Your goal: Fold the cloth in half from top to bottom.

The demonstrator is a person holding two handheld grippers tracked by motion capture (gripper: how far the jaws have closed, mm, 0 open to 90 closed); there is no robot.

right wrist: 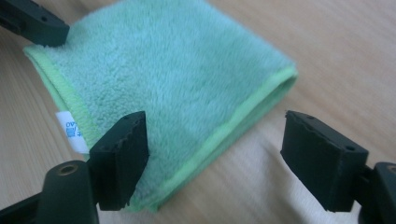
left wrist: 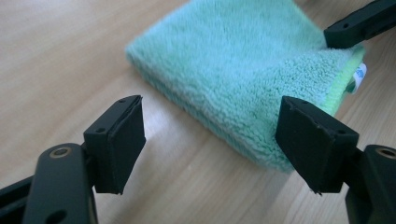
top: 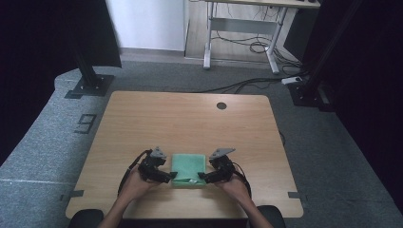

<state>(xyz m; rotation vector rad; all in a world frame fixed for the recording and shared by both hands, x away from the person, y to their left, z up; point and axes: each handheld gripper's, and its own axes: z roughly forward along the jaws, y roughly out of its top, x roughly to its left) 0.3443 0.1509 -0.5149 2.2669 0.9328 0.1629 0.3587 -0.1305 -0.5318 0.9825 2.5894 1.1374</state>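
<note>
Folded green cloth (top: 188, 169) lies flat on wooden surface (top: 190, 118). Left gripper (top: 167, 177) and right gripper (top: 203, 177) flank its near corners, jaws released, gripping nothing.

High view from above the person's side, facing forward and down on the whole light wooden desk (top: 190, 118), far off, each hand-held gripper camera low and close over the desk, facing inward, both sharing the folded green fleecy cloth (left wrist: 243, 70).
</note>
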